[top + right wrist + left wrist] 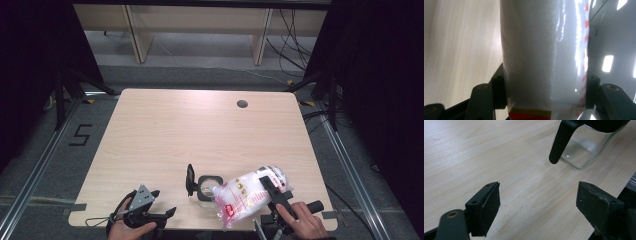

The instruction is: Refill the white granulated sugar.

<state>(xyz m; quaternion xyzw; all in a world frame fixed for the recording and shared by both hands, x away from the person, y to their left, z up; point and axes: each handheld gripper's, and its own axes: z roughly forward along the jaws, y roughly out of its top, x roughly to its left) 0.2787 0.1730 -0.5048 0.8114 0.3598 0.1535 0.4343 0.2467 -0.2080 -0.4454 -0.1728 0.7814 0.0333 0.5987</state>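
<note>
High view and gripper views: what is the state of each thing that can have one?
Jar: upright on the table, lid flipped open.
Bag: tilted over the jar, full of white grains.
Right gripper: shut on the bag.
Left gripper: open, nothing between the jaws.

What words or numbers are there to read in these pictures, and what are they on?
"5": black mark on the floor left of the table.
Red label on the white plastic bag: print too small to read.
Red marks along the bag's edge in the right gripper view: too blurred to read.
</note>
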